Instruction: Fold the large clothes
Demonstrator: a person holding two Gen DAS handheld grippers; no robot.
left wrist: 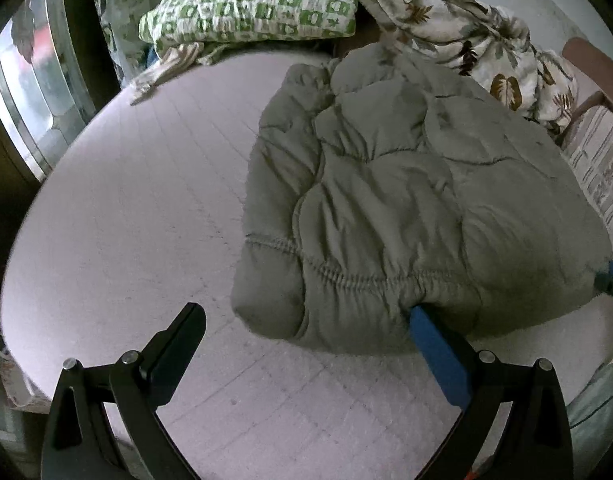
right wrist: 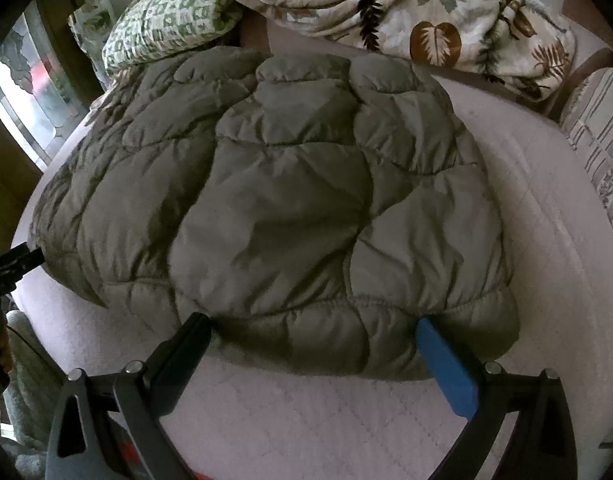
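1. A quilted olive-grey puffer jacket (right wrist: pixel 282 208) lies in a thick, roughly square bundle on a pale quilted mattress (left wrist: pixel 118 216), its elastic hem edge turned toward both tools.

2. The right gripper (right wrist: pixel 312 338) sits squarely at that near hem, jaws spread wide, the black finger (right wrist: pixel 178 364) and the blue finger (right wrist: pixel 446 368) each touching the hem edge with padded cloth between them, not yet pinched.

3. The left gripper (left wrist: pixel 306 328) stands at the jacket's left near corner, also spread wide; only its blue finger (left wrist: pixel 438 354) meets the fabric, tucked under the gathered hem, while its black finger (left wrist: pixel 174 348) hangs over bare mattress beside the jacket.

4. Seen from the left gripper, the jacket lies ahead and to the right; seen from the right gripper, it lies straight ahead, stretching away toward the green-patterned pillow (right wrist: pixel 162 20) and the leaf-print blanket (right wrist: pixel 406 12) beyond its far edge.

5. Judgement: the bundle looks about as deep as it is wide, so no clear long axis shows; the right tool is better centred on the hem, and the left would likely need to shift rightward before both can close and lift the near edge away from them.

6. The puffy filling may spring back when released.
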